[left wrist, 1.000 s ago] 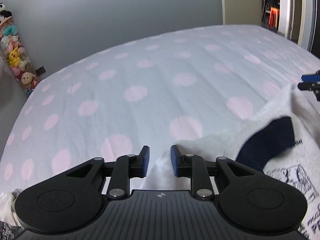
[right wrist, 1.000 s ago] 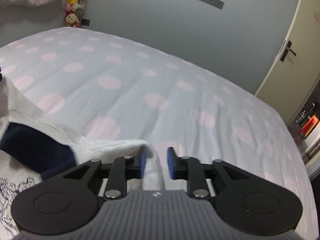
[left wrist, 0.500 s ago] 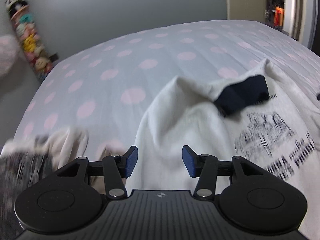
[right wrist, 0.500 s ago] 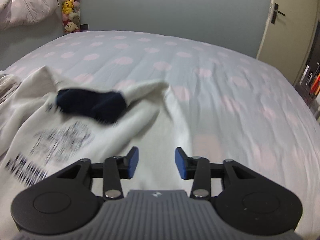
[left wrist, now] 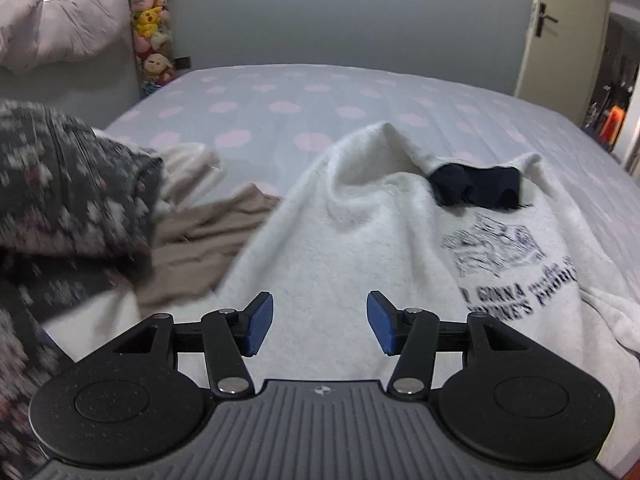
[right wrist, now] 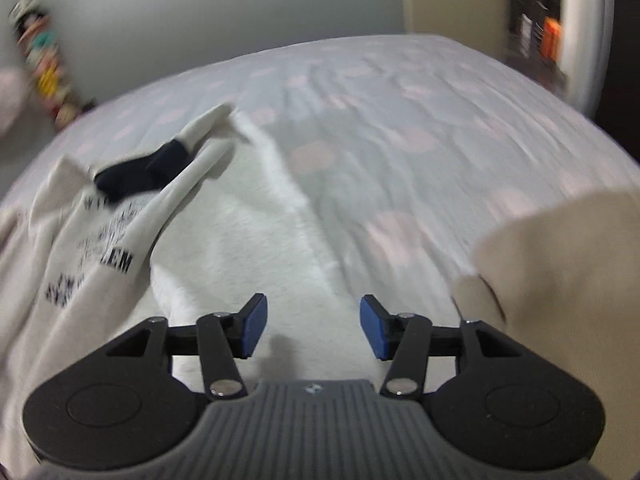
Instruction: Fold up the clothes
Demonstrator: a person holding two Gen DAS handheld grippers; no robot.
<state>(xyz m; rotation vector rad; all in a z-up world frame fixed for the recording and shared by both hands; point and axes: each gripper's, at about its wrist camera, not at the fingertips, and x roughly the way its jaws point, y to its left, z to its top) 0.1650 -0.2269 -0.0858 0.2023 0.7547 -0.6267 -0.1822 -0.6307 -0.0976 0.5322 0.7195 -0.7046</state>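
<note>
Both grippers we hold above the sweatshirt point(left wrist: 352, 248): left gripper point(left wrist: 320, 322) jaws opening, nothing between them; right gripper point(right wrist: 308, 326) likewise opening and empty. We note the white sweatshirt lies crumpled on the dotted bedsheet point(left wrist: 320, 100), navy collar point(left wrist: 476, 190) at 1 o'clock, clothes pile point(left wrist: 72, 208) at 9 o'clock, plush toys point(left wrist: 152, 36) at 11.

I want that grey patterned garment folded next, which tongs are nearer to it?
Left. The grey patterned garment lies right beside the left tongs, just to their left. From the right tongs, it is out of view.
</note>
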